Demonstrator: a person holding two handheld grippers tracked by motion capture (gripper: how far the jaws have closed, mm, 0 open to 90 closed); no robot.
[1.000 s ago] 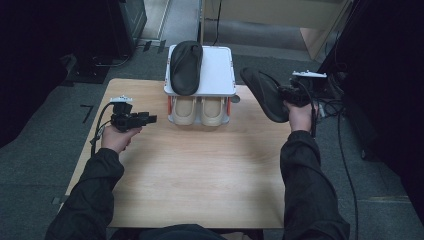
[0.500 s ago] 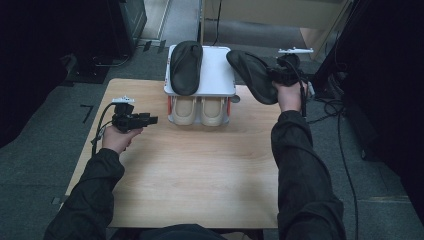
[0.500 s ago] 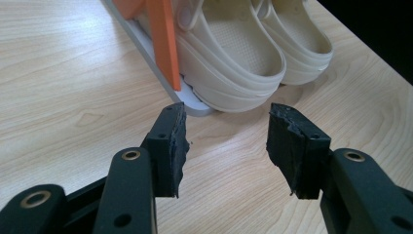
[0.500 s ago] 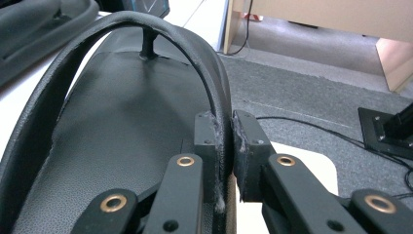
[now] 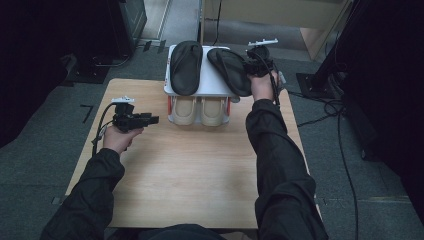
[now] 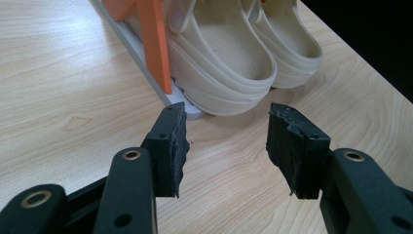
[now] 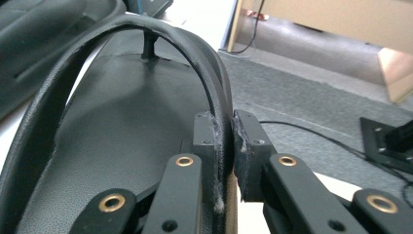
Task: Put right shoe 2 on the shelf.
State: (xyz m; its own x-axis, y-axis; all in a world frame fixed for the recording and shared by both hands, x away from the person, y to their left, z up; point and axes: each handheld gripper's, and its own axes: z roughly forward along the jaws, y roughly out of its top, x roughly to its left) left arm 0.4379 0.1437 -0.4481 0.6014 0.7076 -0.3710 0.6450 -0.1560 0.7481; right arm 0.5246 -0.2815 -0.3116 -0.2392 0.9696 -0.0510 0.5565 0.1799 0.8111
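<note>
Item: black flip-flop (image 5: pixel 231 70), held over the right half of the white rack top (image 5: pixel 210 89), at about one o'clock from table centre; its mate, the second flip-flop (image 5: pixel 186 66), already lies flat at twelve o'clock beside it. My right gripper (image 7: pixel 229 146) has its jaws pinched tight on the thin strap (image 7: pixel 195 58) alone, so I judge the sole may swing or twist as I lower it, land skewed, and overhang the rack's right edge; I cannot quite tell how much of the sole rests on the top yet. A slip would send it off the far side to the floor. My left gripper (image 6: pixel 226 146) idles at nine o'clock, jaws spread with nothing between them, near the beige clogs (image 6: pixel 229 58) on the lower shelf. Open room: bare table (image 5: pixel 190 175) from five to seven o'clock; rack sits tight against the far edge.
</note>
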